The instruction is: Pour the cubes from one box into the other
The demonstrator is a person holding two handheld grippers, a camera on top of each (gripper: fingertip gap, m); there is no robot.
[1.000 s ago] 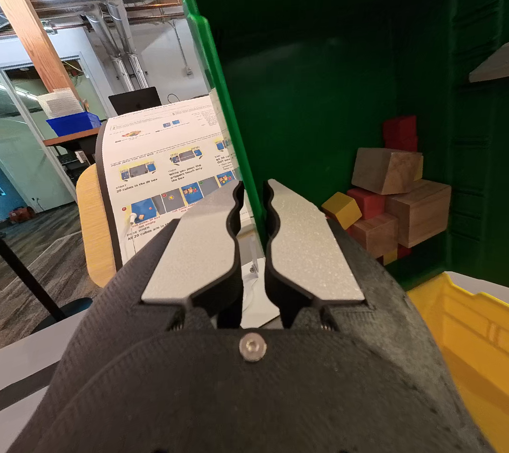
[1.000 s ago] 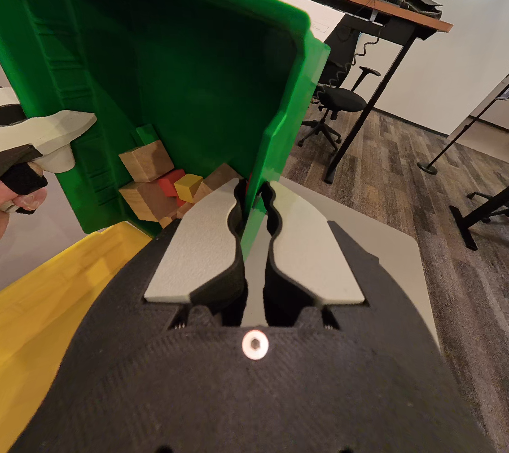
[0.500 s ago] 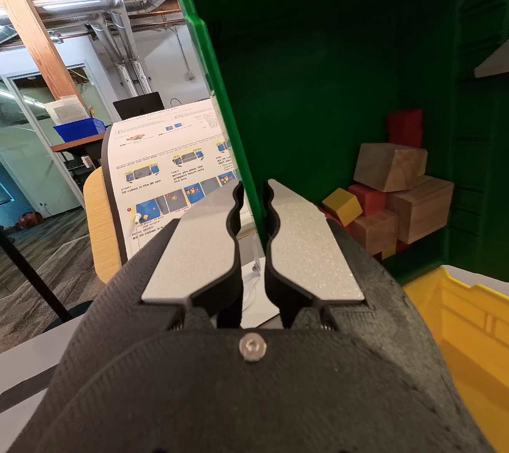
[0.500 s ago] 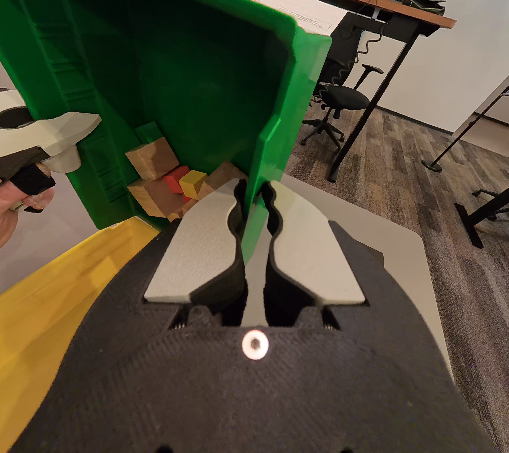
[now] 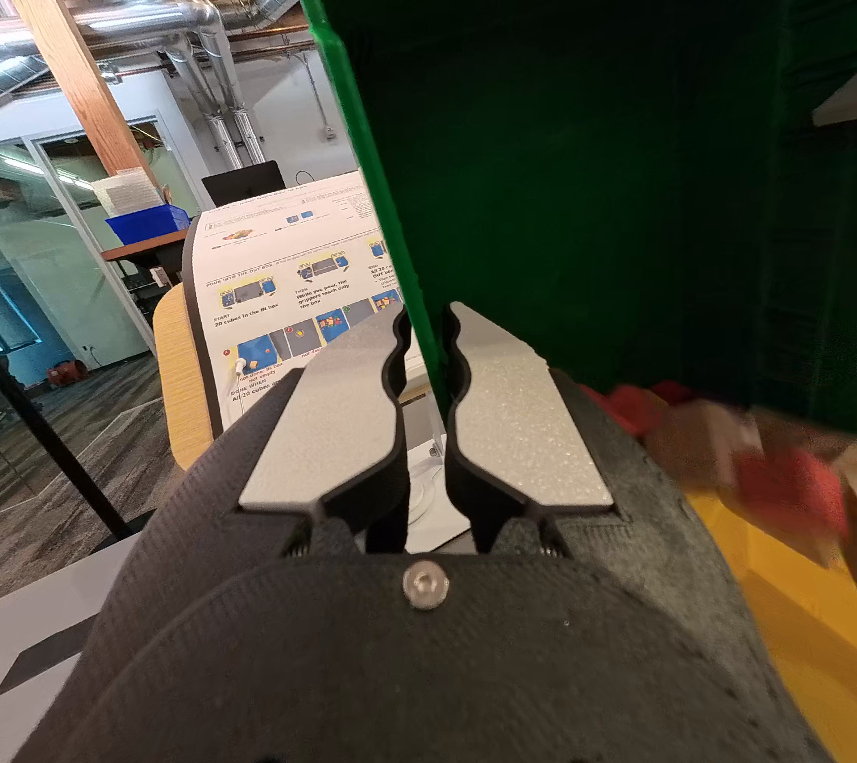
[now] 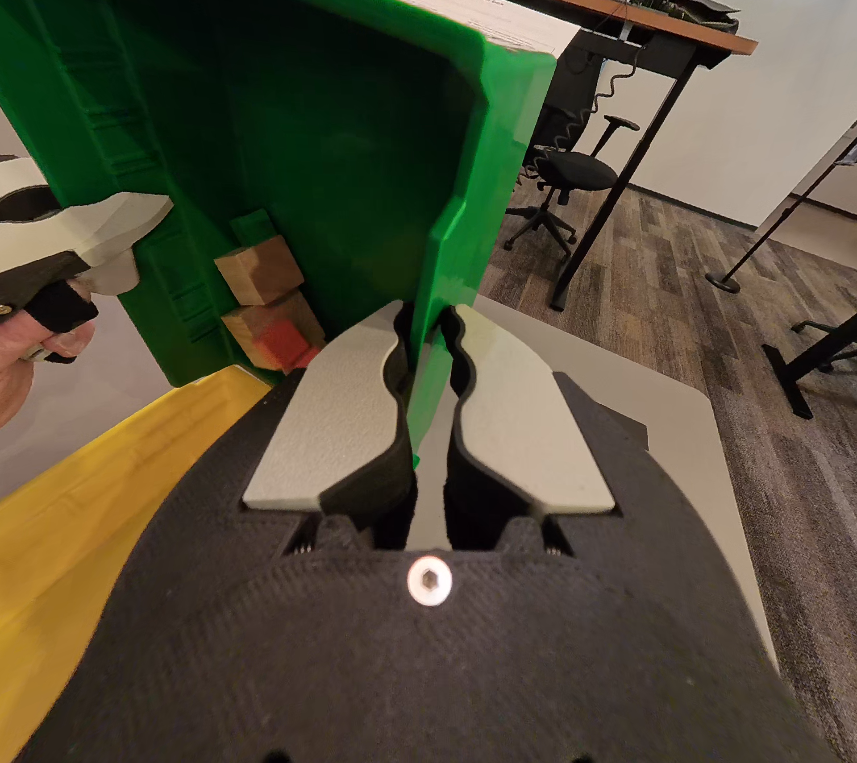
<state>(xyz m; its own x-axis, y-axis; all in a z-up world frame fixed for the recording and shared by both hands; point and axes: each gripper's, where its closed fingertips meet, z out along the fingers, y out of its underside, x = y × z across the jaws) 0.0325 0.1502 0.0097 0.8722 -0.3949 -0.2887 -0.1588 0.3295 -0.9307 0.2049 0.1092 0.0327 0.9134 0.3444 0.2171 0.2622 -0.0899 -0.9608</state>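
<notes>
A green box (image 5: 579,138) is tipped steeply on its side above a yellow box (image 5: 788,601). My left gripper (image 5: 425,314) is shut on the green box's side wall. My right gripper (image 6: 424,316) is shut on the opposite wall of the green box (image 6: 278,91). Wooden and red cubes (image 5: 765,462) show blurred at the green box's lower edge, over the yellow box. In the right wrist view, wooden cubes (image 6: 259,272) and a red cube (image 6: 283,344) lie at the low corner, just above the yellow box (image 6: 92,486). The left gripper (image 6: 69,249) shows there with a hand.
A printed instruction sheet (image 5: 287,300) stands on a wooden chair back (image 5: 178,379) behind the table. The grey table (image 6: 603,370) ends at the right, with office chair (image 6: 570,184), desk (image 6: 579,8) and stand legs (image 6: 811,351) beyond. A black pole (image 5: 60,453) stands at the left.
The green box has tipped steeper. The cubes slid down from their stack in its corner to the lower edge and are blurred in motion over the yellow box.
</notes>
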